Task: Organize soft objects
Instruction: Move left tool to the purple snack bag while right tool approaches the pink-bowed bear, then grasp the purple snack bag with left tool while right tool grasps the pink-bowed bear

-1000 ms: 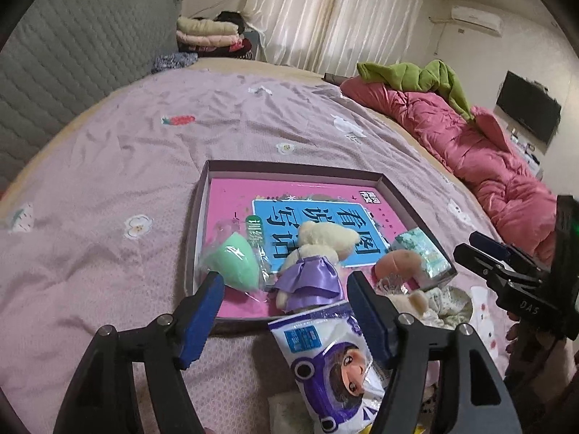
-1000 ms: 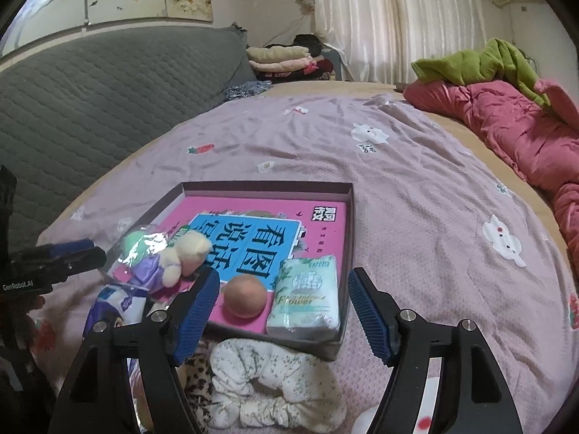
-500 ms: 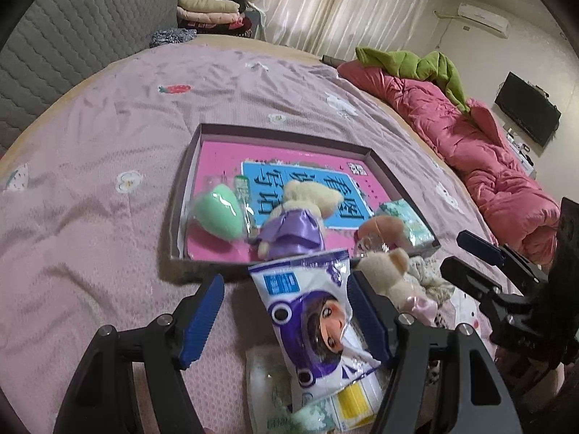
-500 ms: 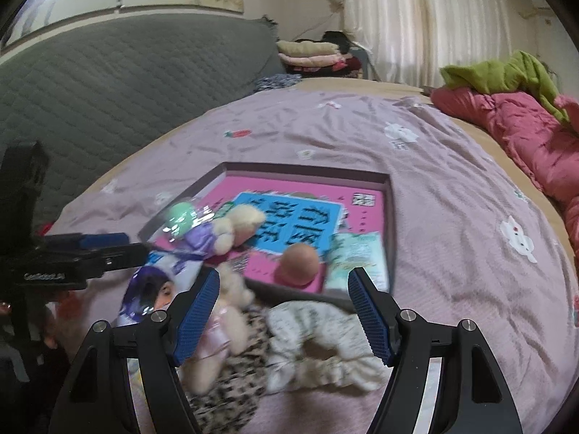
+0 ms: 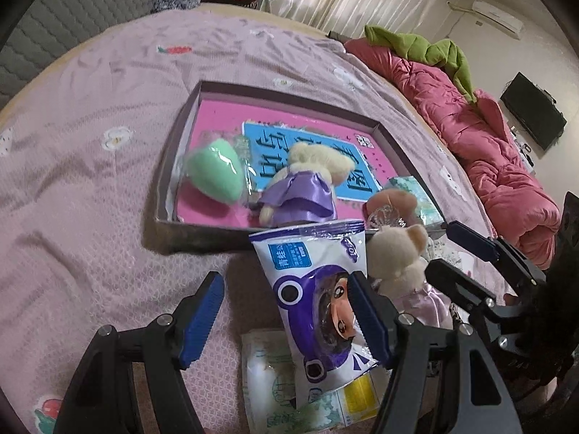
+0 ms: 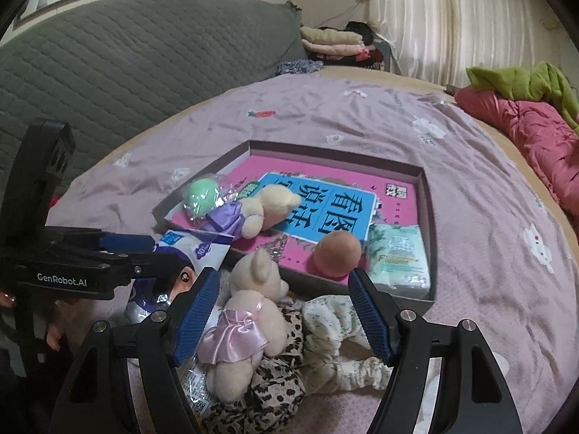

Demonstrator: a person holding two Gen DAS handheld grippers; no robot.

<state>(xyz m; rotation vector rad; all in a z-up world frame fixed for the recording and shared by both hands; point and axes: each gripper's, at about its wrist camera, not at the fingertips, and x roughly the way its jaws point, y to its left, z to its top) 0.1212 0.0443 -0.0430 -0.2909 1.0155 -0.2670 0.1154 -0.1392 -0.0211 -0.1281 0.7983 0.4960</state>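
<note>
A shallow box (image 5: pixel 170 166) (image 6: pixel 429 195) lies on the bed. It holds a green ball (image 5: pixel 215 171), a bear in a purple dress (image 5: pixel 304 191) (image 6: pixel 253 209), a peach ball (image 6: pixel 336 253) and a tissue pack (image 6: pixel 398 253). In front of it lie a purple cartoon packet (image 5: pixel 318 289), a bear in a pink dress (image 6: pixel 246 322) (image 5: pixel 398 256), a leopard scrunchie (image 6: pixel 278 379) and a floral scrunchie (image 6: pixel 336 325). My left gripper (image 5: pixel 286 322) is open above the packet. My right gripper (image 6: pixel 282 311) is open over the pink-dress bear.
The bed has a lilac sheet (image 5: pixel 90 181). A red quilt (image 5: pixel 488 152) with a green garment (image 5: pixel 423 43) lies along the right. A grey quilted headboard (image 6: pixel 126 65) stands behind. More packets (image 5: pixel 275 379) lie under the purple one.
Both grippers have drawn back toward me from the box. The packet, pink-dress bear and scrunchies in front of the box have come into view. Both stay open.
</note>
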